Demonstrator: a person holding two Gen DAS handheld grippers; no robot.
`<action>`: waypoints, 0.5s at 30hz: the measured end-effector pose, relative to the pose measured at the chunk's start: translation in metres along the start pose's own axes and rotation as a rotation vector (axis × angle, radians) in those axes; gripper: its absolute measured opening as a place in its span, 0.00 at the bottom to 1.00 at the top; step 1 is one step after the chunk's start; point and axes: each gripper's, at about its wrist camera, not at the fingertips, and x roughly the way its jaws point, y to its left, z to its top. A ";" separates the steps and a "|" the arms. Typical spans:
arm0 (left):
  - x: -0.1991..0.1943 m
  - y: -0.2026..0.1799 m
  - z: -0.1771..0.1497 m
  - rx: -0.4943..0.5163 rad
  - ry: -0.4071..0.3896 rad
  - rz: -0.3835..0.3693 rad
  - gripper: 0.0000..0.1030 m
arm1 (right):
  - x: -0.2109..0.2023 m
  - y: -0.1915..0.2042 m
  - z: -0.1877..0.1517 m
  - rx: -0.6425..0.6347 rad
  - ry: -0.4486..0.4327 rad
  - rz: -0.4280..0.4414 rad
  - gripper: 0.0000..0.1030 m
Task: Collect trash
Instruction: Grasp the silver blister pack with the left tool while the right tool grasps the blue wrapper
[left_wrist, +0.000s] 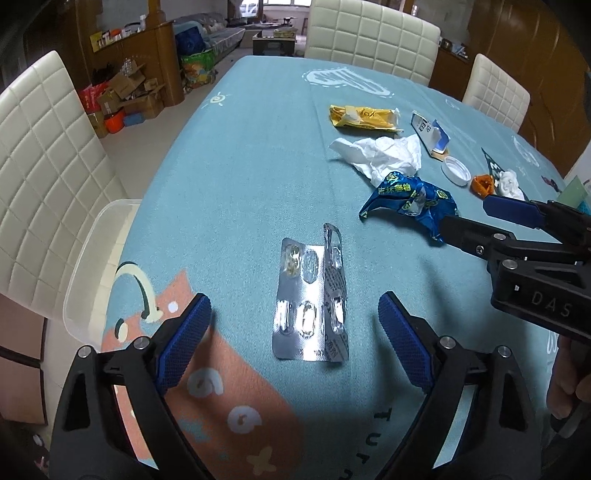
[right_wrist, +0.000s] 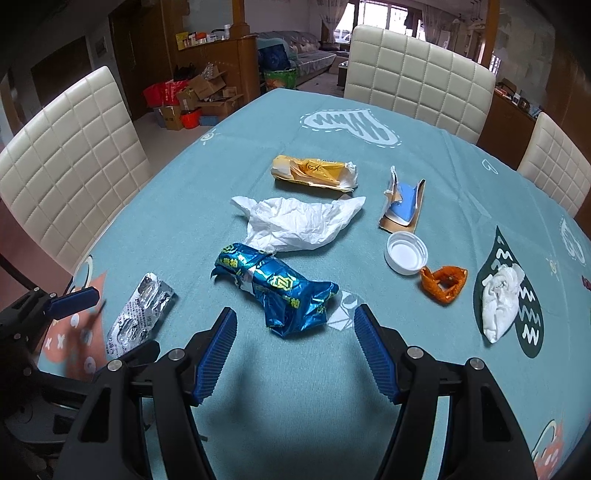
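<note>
On the worktop (right_wrist: 258, 122), under a teal patterned cloth, eight pieces of trash lie scattered. From the right wrist view: one blue foil wrapper (right_wrist: 280, 291) sits dead centre, just ahead of the right tongs (right_wrist: 295, 350), whose jaws are spread wide and grasp nothing; the wrapper's near end lies between the two blue pads but touches neither. At 12 o'clock from the wrapper, touching its far end, is one crumpled white tissue (right_wrist: 299, 221), and beyond that one yellow packet (right_wrist: 314, 173). At 2 o'clock stand one torn blue-and-white carton (right_wrist: 404, 201) and one white bottle cap (right_wrist: 405, 254), rim up. At 3 o'clock lies one orange wrapper (right_wrist: 443, 282), just beside the cap, and further right one small white wad (right_wrist: 502, 299). At 9 o'clock lies one silver blister pack (right_wrist: 142, 312).

In the left wrist view that blister pack (left_wrist: 312, 299) lies at 12 o'clock of the left tongs (left_wrist: 295, 332), one side strip folded upward. These tongs are released too, jaws wide and holding nothing. One clear plastic bin (left_wrist: 92, 258) sits off the worktop's edge at 9 o'clock. Three white quilted chairs (right_wrist: 70, 155) stand around the worktop
</note>
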 end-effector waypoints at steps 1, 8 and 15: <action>0.002 0.000 0.002 0.001 0.005 -0.002 0.81 | 0.002 0.000 0.001 -0.002 0.002 0.001 0.63; 0.010 0.004 0.012 0.006 0.005 -0.012 0.56 | 0.017 0.001 0.010 0.001 0.026 0.010 0.63; 0.009 0.010 0.015 0.000 0.006 -0.033 0.40 | 0.025 0.003 0.006 0.019 0.064 0.047 0.39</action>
